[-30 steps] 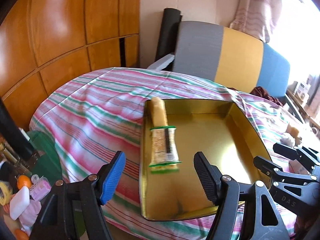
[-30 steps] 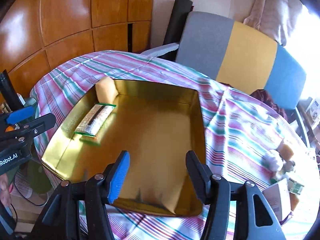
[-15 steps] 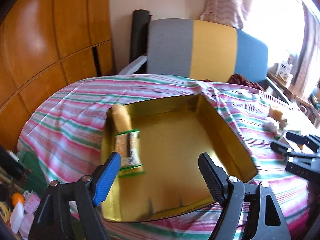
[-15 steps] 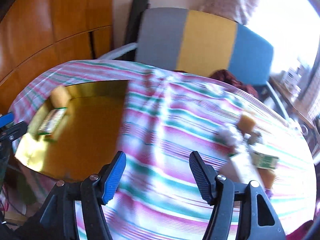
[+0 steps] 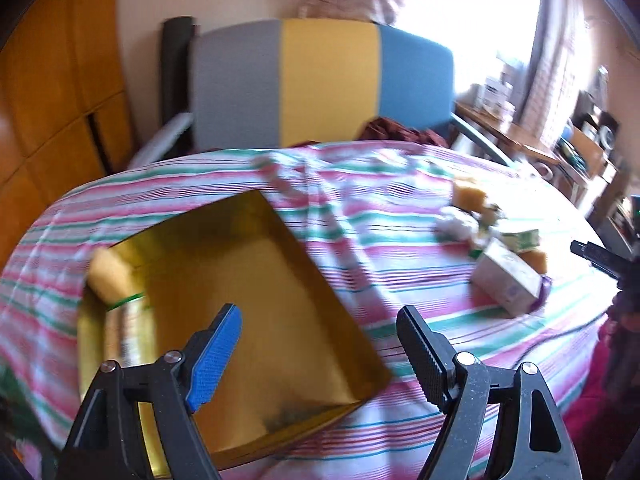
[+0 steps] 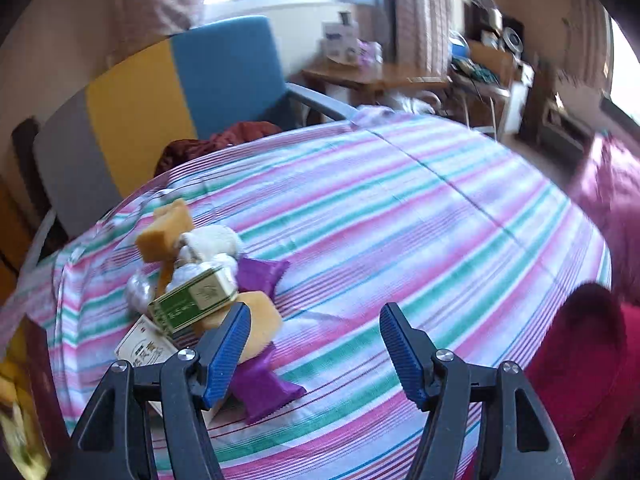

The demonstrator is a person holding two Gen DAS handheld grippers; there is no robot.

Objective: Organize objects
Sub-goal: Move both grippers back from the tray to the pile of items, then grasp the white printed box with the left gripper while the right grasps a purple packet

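A gold tin tray (image 5: 304, 272) lies on the striped tablecloth (image 5: 400, 208); a yellow sponge (image 5: 108, 276) and a green-edged snack pack (image 5: 128, 340) lie along its left wall. My left gripper (image 5: 318, 350) is open and empty above the tray's near right part. A pile of items sits right of the tray: a green box (image 6: 192, 300), orange sponges (image 6: 164, 232), white wrapped lumps (image 6: 212, 240), purple packets (image 6: 260, 276) and a white carton (image 6: 144, 348). My right gripper (image 6: 314, 354) is open and empty, just right of the pile.
A grey, yellow and blue chair (image 5: 320, 80) stands behind the table with dark red cloth (image 6: 224, 140) on its seat. Wooden panels (image 5: 60, 92) stand at left. A cluttered desk (image 6: 400, 72) stands by the window. Red fabric (image 6: 592, 360) is at the table's right edge.
Both grippers have swung right. The left view now takes in the pile beyond the tray. The right gripper has left the tray and now hangs beside the pile. Both stay open.
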